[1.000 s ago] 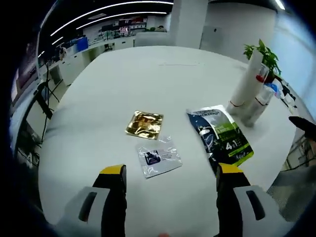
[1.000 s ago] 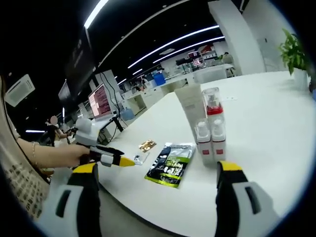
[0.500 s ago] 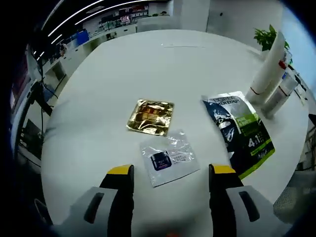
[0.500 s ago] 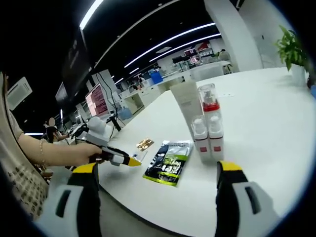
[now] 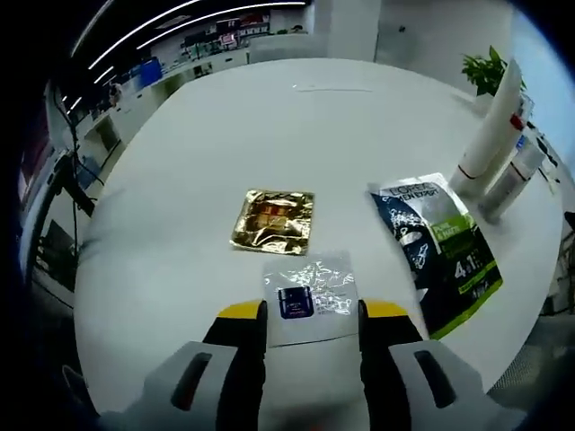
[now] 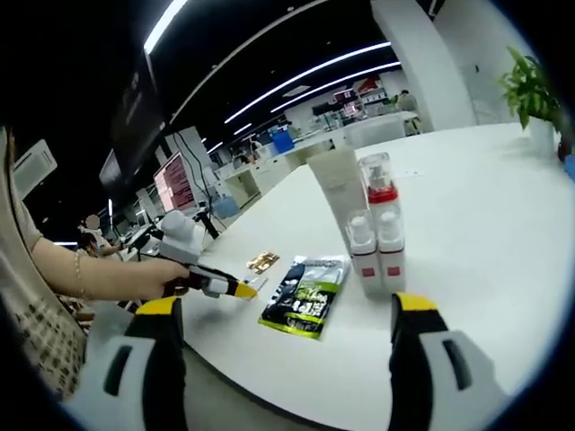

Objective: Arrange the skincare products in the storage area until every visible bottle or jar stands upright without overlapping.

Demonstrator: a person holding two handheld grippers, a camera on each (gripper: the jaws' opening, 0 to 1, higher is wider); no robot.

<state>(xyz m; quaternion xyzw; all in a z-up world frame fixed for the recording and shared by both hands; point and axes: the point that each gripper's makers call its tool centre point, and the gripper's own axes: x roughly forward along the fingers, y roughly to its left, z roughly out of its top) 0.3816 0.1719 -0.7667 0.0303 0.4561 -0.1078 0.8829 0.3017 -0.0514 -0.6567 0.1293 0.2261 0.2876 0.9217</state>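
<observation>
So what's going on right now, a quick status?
Left claw closing around clear sample sachet, not yet gripped. Right claw open, idle. Bottles upright beside green pouch. Nothing in the way.

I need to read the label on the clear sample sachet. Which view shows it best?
The left gripper view: the clear sachet lies large between the jaws of the left gripper. In the right gripper view it is a tiny sliver beside the left gripper's tip.

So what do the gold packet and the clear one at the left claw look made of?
The gold packet looks like crinkled metallic foil, shiny with bright glints. The clear packet between the left claw's jaws looks like thin glossy plastic film, wrinkled and see-through around a dark printed label.
</observation>
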